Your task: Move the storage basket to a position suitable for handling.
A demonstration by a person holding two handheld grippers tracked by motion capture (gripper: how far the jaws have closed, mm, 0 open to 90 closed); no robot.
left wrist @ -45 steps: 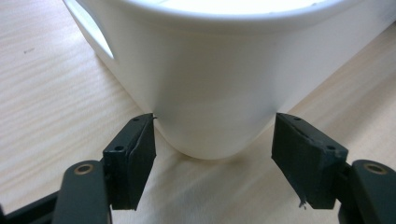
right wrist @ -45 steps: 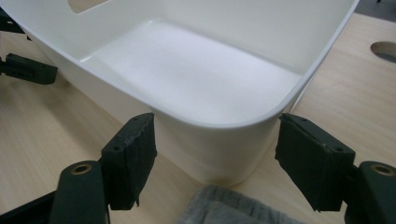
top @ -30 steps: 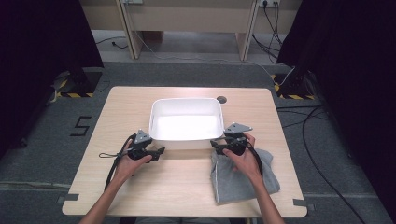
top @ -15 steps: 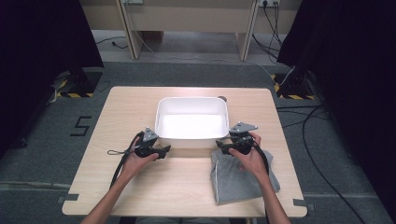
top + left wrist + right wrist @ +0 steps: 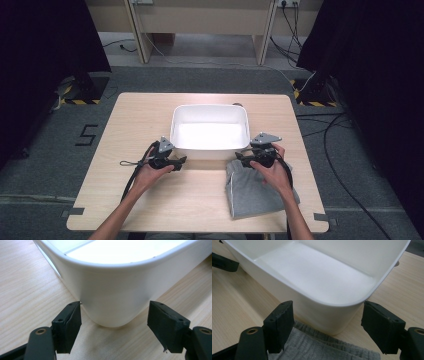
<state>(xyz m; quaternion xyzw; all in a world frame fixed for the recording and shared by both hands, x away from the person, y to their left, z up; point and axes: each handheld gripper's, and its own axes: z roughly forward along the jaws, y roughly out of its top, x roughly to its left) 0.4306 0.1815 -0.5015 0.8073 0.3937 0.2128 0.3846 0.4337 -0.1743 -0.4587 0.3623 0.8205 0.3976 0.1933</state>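
Right now both tools are spread wide and hold nothing — your left tool (image 5: 181, 161) and your right tool (image 5: 242, 156) each sit at a near corner of the white tub (image 5: 210, 111), just below mid-frame in the high view. The risk, as I judge it: the tub's rounded corner (image 5: 110, 312) lies between the left tool's pads without contact, so closing there could slip off the curve and shove the tub across the bench (image 5: 130, 120). In the right gripper view the grey cloth (image 5: 319, 350) lies at lower centre, under the open jaws and touching the tub's corner — you could drag its edge along.
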